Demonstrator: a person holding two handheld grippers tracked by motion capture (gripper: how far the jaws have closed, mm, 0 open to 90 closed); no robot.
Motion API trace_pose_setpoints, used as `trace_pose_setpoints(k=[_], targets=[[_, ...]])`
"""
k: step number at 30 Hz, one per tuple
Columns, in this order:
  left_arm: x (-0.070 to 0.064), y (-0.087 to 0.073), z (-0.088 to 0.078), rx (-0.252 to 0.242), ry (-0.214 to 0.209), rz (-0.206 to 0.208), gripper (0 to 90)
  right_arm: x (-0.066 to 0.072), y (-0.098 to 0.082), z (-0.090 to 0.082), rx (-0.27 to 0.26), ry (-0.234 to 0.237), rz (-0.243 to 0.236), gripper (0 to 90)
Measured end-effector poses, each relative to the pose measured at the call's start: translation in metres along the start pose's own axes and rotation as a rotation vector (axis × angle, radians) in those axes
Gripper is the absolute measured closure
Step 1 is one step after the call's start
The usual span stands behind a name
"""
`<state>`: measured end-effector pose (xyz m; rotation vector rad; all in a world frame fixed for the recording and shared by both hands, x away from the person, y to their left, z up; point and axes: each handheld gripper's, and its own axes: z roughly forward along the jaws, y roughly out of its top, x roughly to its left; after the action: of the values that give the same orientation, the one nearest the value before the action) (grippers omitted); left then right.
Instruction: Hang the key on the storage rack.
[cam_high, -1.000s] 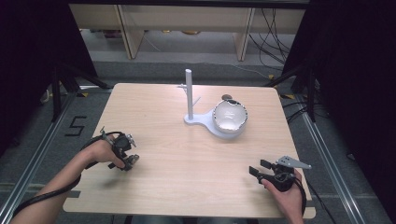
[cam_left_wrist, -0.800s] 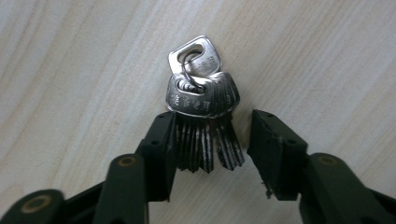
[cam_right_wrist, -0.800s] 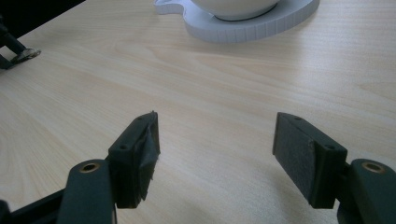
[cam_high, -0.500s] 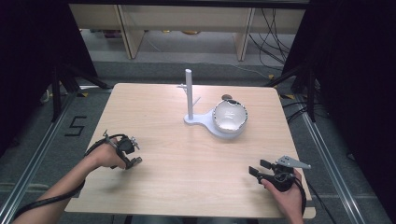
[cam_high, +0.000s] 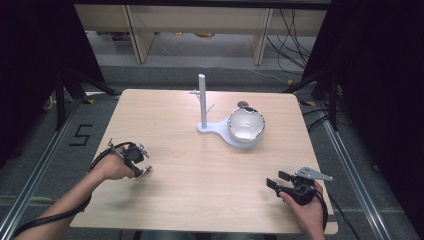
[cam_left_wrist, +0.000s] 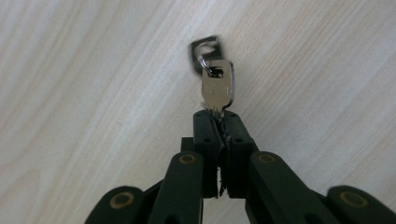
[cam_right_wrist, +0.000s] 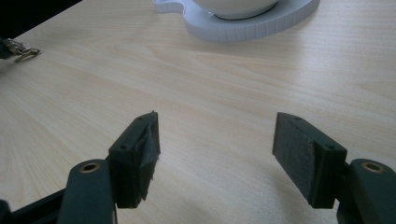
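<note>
in the left gripper view the blade of the key (cam_left_wrist: 217, 88) is lying hidden between the closed jaws of the left tongs (cam_left_wrist: 219, 122), and the dark tag (cam_left_wrist: 205, 52) on its ring is showing blurred. in the right gripper view the top edge is cutting off the white bowl (cam_right_wrist: 233, 7) and most of its white stand (cam_right_wrist: 252, 25), while the left edge is cutting off the keys (cam_right_wrist: 21, 49) held far across the surface (cam_right_wrist: 210, 88). in the high view the key (cam_high: 148, 170) is showing too small to make out.
</note>
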<state>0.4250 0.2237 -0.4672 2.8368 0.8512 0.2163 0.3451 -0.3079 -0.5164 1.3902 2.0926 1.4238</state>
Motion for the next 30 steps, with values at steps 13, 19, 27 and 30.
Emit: trace_pose_setpoints(k=[13, 19, 27, 30], targets=[[0.002, 0.027, -0.039, -0.073, 0.072, 0.041, 86.2, -0.003, 0.001, -0.001, 0.012, -0.005, -0.034, 32.8], [0.005, 0.053, -0.062, -0.161, 0.118, 0.064, 86.2, -0.002, 0.000, -0.002, 0.004, -0.004, -0.028, 32.8], [0.009, 0.075, -0.076, -0.193, 0.129, 0.057, 86.2, -0.003, 0.000, -0.004, -0.013, -0.015, -0.020, 32.8], [0.013, 0.084, -0.082, -0.213, 0.138, 0.065, 86.2, -0.002, -0.001, -0.005, -0.014, -0.004, 0.022, 32.8]])
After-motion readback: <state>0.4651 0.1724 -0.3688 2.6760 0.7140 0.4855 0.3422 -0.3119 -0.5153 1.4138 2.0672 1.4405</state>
